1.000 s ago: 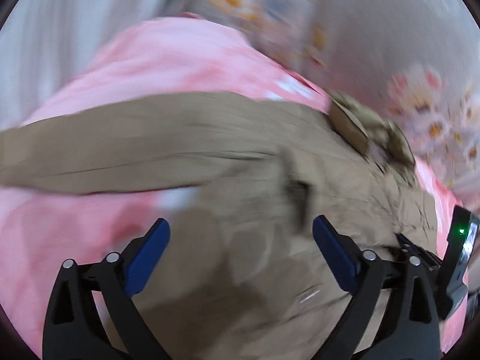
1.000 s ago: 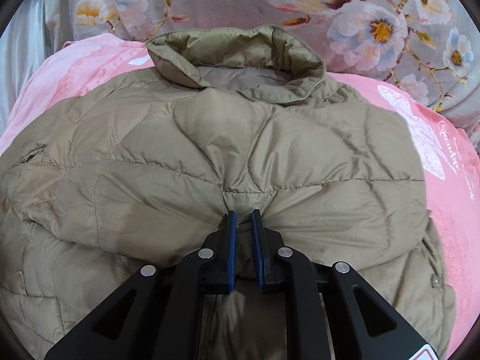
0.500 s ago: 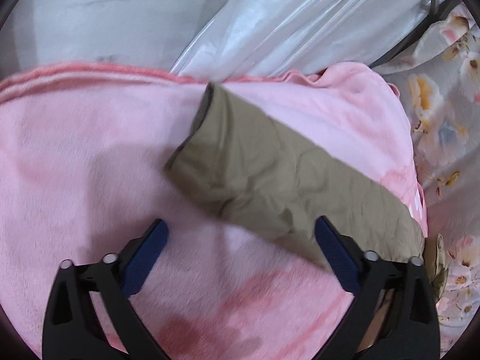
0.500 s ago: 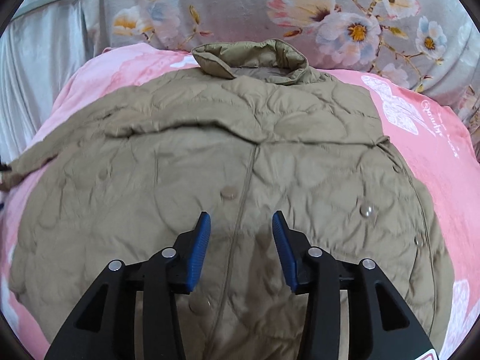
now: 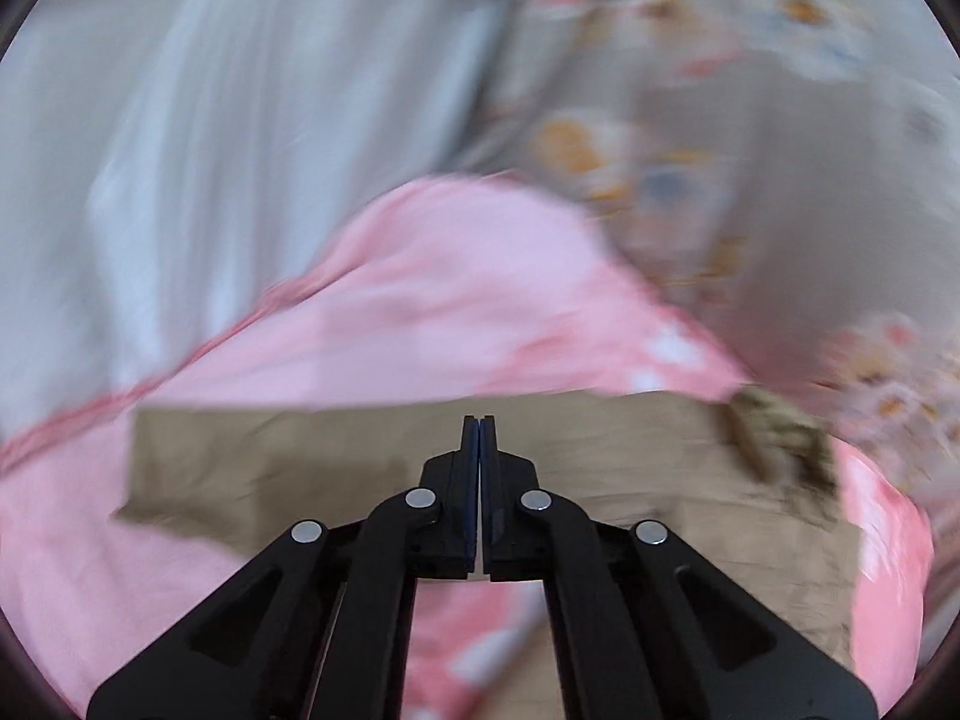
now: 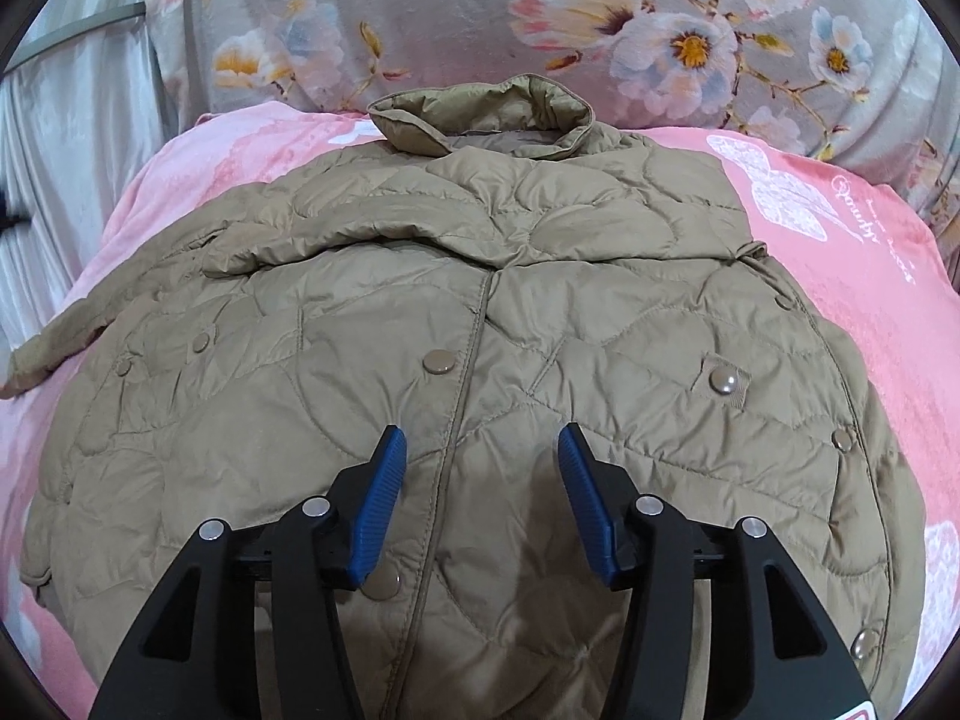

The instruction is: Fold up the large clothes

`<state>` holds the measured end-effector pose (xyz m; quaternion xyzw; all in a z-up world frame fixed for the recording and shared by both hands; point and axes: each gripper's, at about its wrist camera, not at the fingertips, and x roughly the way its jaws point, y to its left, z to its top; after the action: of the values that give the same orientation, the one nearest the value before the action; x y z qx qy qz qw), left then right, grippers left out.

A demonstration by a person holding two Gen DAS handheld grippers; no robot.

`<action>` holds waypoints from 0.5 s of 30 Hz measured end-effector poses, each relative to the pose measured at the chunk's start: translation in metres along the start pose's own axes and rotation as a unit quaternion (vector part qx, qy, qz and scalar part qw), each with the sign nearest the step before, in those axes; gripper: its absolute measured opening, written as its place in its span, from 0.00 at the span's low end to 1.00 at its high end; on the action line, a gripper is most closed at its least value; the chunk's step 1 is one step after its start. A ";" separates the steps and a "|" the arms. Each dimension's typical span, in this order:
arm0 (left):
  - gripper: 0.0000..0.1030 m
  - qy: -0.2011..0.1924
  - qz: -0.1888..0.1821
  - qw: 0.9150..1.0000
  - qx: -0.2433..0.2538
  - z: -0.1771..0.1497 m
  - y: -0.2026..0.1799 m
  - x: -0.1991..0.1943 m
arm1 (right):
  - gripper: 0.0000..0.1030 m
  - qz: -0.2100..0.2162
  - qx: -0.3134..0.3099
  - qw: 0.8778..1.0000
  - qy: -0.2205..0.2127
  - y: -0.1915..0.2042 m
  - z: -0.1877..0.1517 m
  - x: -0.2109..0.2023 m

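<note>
Two views, left hand-held gripper closed amid blur, right hand-held gripper parted over jacket, hem cropped.

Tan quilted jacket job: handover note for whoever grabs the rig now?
Left gripper: shut, jaws just closed; the blurred frame does not show whether it pinches the sleeve beyond it.
Right gripper: open, jaws just opened, nothing between the pads, hovering over the front placket.
Tan quilted snap-button jacket: flat, front up, on the pink blanket, collar toward the floral bedding. One sleeve lies folded across the chest below the collar.
Done: jacket spread, one sleeve folded in.
Left: other sleeve, then fold the body.
</note>
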<state>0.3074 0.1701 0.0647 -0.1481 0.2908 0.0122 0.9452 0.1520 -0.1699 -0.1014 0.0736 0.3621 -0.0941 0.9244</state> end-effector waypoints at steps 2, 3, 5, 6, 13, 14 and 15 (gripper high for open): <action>0.00 -0.011 -0.042 0.998 0.038 0.004 -0.056 -0.012 | 0.51 0.007 0.008 1.000 -0.001 -0.003 -0.001 -0.002; 0.00 -0.010 -0.059 0.997 0.049 0.004 -0.078 -0.013 | 0.53 0.010 0.012 1.000 0.000 -0.006 -0.002 -0.002; 0.03 0.001 -0.080 0.995 0.051 -0.003 -0.103 -0.013 | 0.54 0.021 0.025 0.999 0.003 -0.011 -0.003 0.000; 0.04 0.012 -0.087 0.995 0.042 -0.010 -0.111 -0.008 | 0.55 0.025 0.029 0.999 0.004 -0.013 -0.003 0.001; 0.80 0.042 0.061 0.997 -0.035 -0.067 -0.016 0.034 | 0.57 0.043 0.042 0.998 0.005 -0.018 -0.006 0.005; 0.80 0.056 0.092 0.993 -0.056 -0.073 0.015 0.042 | 0.58 0.043 0.041 0.998 0.005 -0.018 -0.006 0.005; 0.80 0.065 0.107 0.989 -0.074 -0.076 0.037 0.045 | 0.58 0.042 0.041 0.998 0.005 -0.018 -0.006 0.006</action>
<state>0.2993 0.1812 -0.0304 -0.1860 0.3642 0.1252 0.9039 0.1482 -0.1867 -0.1105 0.1273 0.3593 -0.0698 0.9218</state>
